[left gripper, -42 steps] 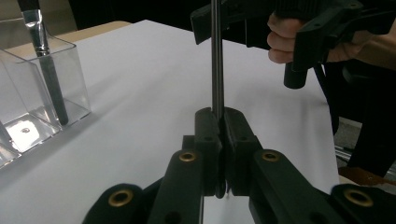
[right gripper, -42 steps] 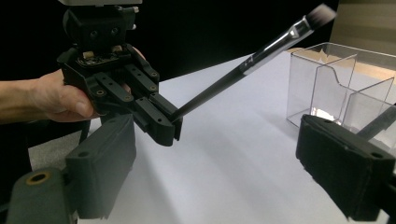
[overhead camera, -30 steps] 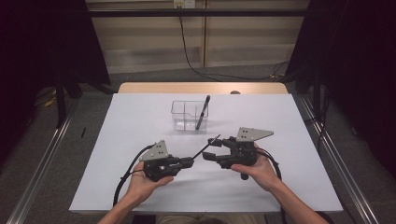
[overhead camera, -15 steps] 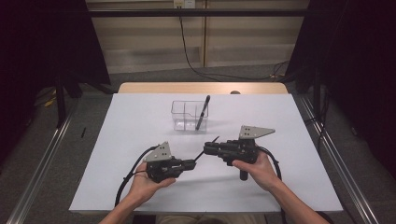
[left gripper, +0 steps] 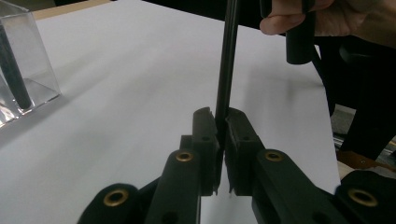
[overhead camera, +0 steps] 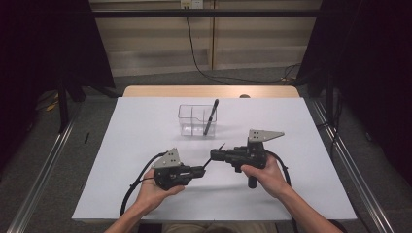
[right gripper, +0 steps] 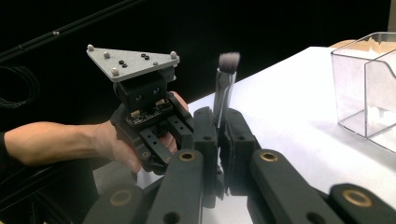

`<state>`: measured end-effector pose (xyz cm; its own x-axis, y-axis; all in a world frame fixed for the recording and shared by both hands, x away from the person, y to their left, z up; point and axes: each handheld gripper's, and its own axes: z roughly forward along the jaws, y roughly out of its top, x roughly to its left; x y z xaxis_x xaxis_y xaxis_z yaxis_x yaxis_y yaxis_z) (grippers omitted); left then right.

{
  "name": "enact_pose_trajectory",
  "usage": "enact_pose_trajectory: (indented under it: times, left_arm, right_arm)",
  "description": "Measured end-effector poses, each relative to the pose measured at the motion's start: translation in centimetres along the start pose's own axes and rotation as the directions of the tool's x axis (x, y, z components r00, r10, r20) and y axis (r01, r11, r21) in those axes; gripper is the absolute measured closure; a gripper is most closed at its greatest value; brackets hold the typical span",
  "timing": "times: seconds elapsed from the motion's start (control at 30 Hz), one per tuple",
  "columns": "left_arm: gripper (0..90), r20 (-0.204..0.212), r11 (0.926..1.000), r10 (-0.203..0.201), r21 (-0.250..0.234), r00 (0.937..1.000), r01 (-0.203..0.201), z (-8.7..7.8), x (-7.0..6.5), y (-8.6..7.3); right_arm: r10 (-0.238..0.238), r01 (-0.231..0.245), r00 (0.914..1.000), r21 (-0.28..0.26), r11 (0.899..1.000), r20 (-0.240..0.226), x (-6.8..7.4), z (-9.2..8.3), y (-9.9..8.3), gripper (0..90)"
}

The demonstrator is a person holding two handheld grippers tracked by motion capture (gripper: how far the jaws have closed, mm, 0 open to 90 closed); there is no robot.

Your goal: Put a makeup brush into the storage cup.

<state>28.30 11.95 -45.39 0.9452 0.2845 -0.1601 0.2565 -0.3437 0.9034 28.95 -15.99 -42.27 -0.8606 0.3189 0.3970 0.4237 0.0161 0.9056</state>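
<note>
A slim black makeup brush (overhead camera: 208,162) with a silver ferrule and pale bristles (right gripper: 229,58) is held between both grippers above the white table. My left gripper (overhead camera: 201,170) is shut on its handle (left gripper: 227,56); its jaws have just eased open slightly, and the pads still press the handle. My right gripper (overhead camera: 214,154) is shut on the brush (right gripper: 225,88) just below the ferrule; its jaws have just been closing with the brush between them. The bristle end sticks out past the right jaws.
A clear plastic divided box (overhead camera: 197,120) stands at mid-table beyond the grippers, with a dark pen-like stick (overhead camera: 211,116) leaning in it. White table cover (overhead camera: 301,145) lies all around. Cables trail from both grippers toward the front edge.
The right gripper's jaws have closed onto the brush near its bristle end. Both hands stay almost where they were.
</note>
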Motion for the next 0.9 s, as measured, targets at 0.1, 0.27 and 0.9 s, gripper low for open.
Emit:
enact_pose_trajectory:
  times: [0.1, 0.27, 0.9]
  left_arm:
    - [79.7, 0.004, 0.9999, -0.009, -0.006, 1.0, 0.009, 0.0, 0.1, 0.0]
    - [71.2, -0.016, 0.9997, -0.014, -0.021, 0.9998, 0.014, -0.2, 0.2, 0.0]
    - [28.6, -0.107, 0.9975, -0.062, -0.041, 0.9924, 0.058, -1.3, 0.3, 0.2]
  right_arm:
    - [-0.007, 0.007, 1.0, 0.002, 1.0, 0.006, 0.0, -0.1, 0.0, 85.8]
    - [-0.017, 0.017, 0.9997, 0.001, 1.0, 0.018, 0.0, -0.3, 0.2, 85.8]
    - [-0.028, 0.028, 0.9987, 0.01, 1.0, 0.043, -0.1, -1.2, 0.6, 85.8]
